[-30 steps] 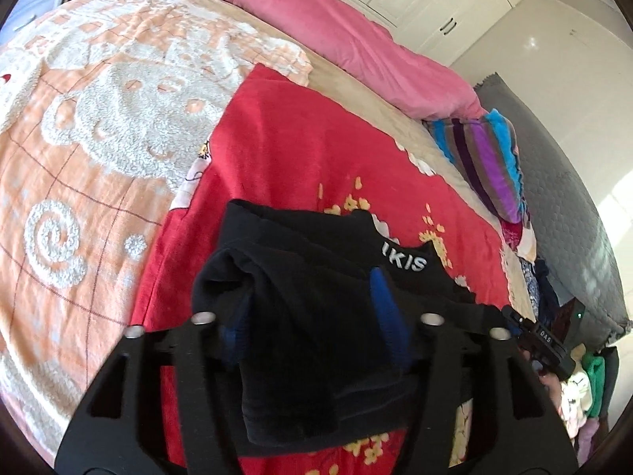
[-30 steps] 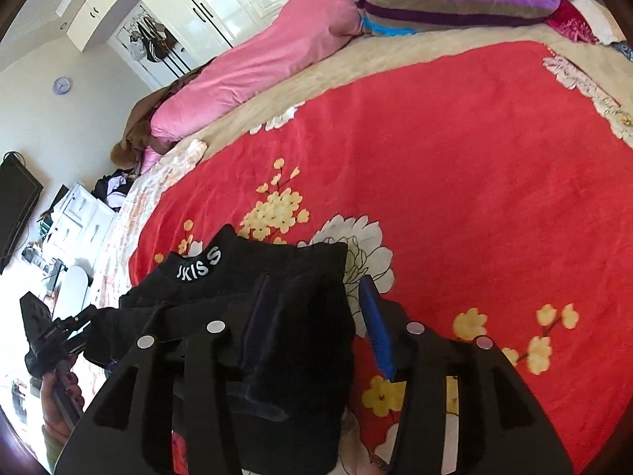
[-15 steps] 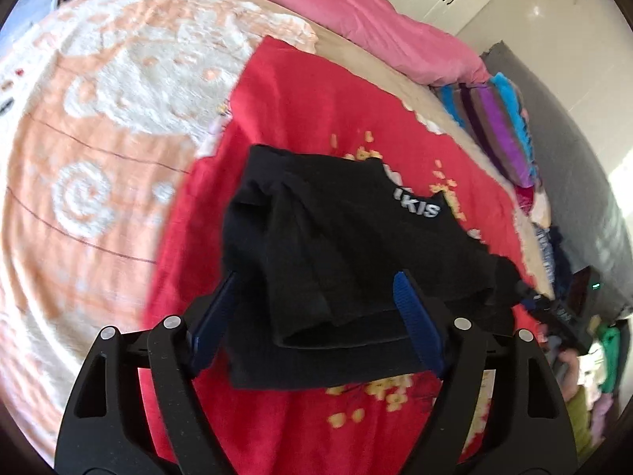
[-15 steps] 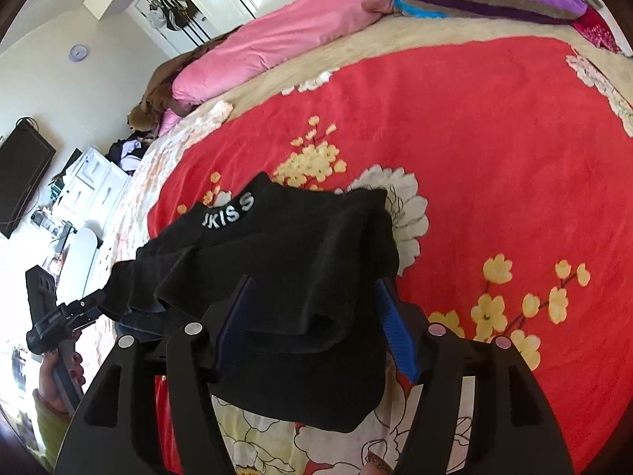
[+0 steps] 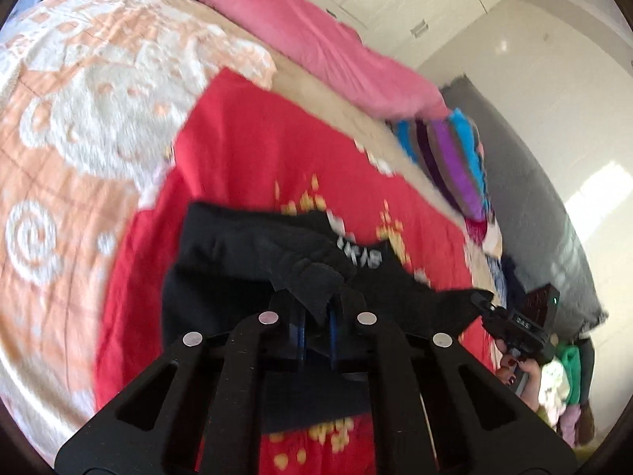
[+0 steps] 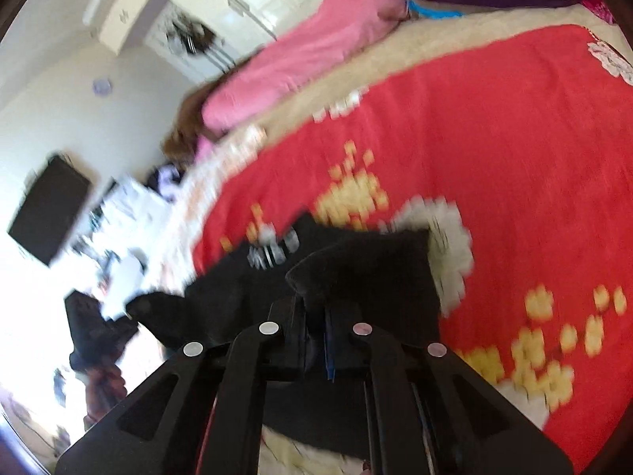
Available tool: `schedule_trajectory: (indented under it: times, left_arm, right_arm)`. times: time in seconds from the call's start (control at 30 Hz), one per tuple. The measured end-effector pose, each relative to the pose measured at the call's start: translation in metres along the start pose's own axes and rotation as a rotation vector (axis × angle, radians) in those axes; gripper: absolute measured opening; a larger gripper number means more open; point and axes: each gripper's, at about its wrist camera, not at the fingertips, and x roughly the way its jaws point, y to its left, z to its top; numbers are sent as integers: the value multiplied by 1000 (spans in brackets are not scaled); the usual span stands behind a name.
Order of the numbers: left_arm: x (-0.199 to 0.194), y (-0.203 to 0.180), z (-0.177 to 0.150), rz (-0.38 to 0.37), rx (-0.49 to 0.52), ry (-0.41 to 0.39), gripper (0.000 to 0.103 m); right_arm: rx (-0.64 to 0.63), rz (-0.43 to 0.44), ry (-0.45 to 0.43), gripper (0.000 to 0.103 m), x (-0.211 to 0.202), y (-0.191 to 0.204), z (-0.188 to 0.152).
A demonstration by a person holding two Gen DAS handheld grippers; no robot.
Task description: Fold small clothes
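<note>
Black shorts (image 5: 237, 261) with white lettering on the waistband lie partly folded on a red flowered blanket (image 5: 253, 166). My left gripper (image 5: 316, 316) is shut on a bunched near edge of the shorts. In the right wrist view the same shorts (image 6: 379, 273) lie on the red blanket (image 6: 514, 150), and my right gripper (image 6: 316, 332) is shut on another bunched near edge. The right gripper also shows at the right of the left wrist view (image 5: 514, 324), held in a hand.
An orange and white blanket (image 5: 63, 126) covers the bed's left part. A pink bolster (image 5: 316, 43) and a striped pillow (image 5: 455, 158) lie at the far side. A clothes pile (image 5: 561, 388) sits off the bed's right.
Both grippers were open around the shorts' near edge half a second ago. Both have shut on the fabric and bunched it up. Both views are now blurred by motion.
</note>
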Motion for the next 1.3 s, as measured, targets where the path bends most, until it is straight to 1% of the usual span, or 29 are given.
schedule_trajectory:
  times: [0.1,0.2,0.23,0.27,0.3,0.33,0.37,0.4,0.47,0.5,0.53,0.57,0.63,0.67,0.73,0.8,0.9,0.97,1.0,1.07,1.13,1.17,1.23,1.27,1.3]
  left_arm:
    - [5,18,12,-3,-68,-63,2]
    - [15,42,20,7,-146,-106,5]
    - [17,48,20,28,-161,-119,13]
    - [19,53,20,44,-176,-132,18]
    - [20,56,20,45,-181,-128,18]
    - [21,58,20,52,-183,-124,26]
    - [20,56,19,77,-175,-131,44]
    - [19,55,20,96,-163,-139,48]
    - [14,51,20,108,-143,-157,49]
    - [10,51,20,105,-140,-169,49]
    - [8,51,21,105,-138,-179,51]
    - [6,51,21,111,-133,-183,53]
    - [4,52,23,150,-121,-174,59]
    - [4,54,25,174,-125,-168,60]
    - [2,59,24,190,-135,-166,60]
    - [-7,60,26,210,-138,-188,60]
    - [-19,53,29,199,-111,-206,60]
    - [-20,46,31,173,-77,-175,60]
    - [-16,42,32,160,-52,-136,60]
    - [-2,35,29,170,-11,-78,60]
    - [11,34,24,206,4,-36,60]
    - [18,35,21,227,5,-8,62]
    - [29,42,16,291,-5,36,65]
    - [32,45,14,315,-6,46,65]
    - [32,46,13,321,-8,48,65]
  right_arm:
    - [14,-11,-54,6,5,-9,15]
    - [77,-29,-83,11,16,-27,23]
    - [101,-38,-85,17,22,-35,25]
    - [112,-54,-87,24,24,-39,25]
    - [122,-81,-86,39,27,-44,24]
    - [125,-97,-87,52,27,-46,22]
    - [128,-111,-88,56,27,-48,21]
    - [128,-118,-94,57,26,-48,22]
    - [119,-120,-108,61,20,-47,22]
    - [109,-124,-112,68,19,-45,22]
    - [85,-131,-119,71,17,-41,22]
    - [68,-137,-121,71,16,-38,21]
    - [22,-161,-116,76,16,-32,21]
    - [-2,-177,-111,76,18,-29,20]
    - [-54,-211,-93,77,23,-23,18]
    - [-103,-231,-75,77,28,-17,15]
    - [-188,-217,-23,77,40,0,6]
    - [-243,-210,8,81,48,11,-1]
    - [-278,-211,24,84,52,17,-5]
    - [-321,-227,45,84,58,23,-10]
    - [-334,-265,73,84,66,23,-15]
    - [-325,-292,92,84,69,19,-17]
    - [-295,-349,108,84,72,9,-17]
    - [-274,-357,106,84,71,4,-16]
    - [-257,-349,100,84,69,1,-14]
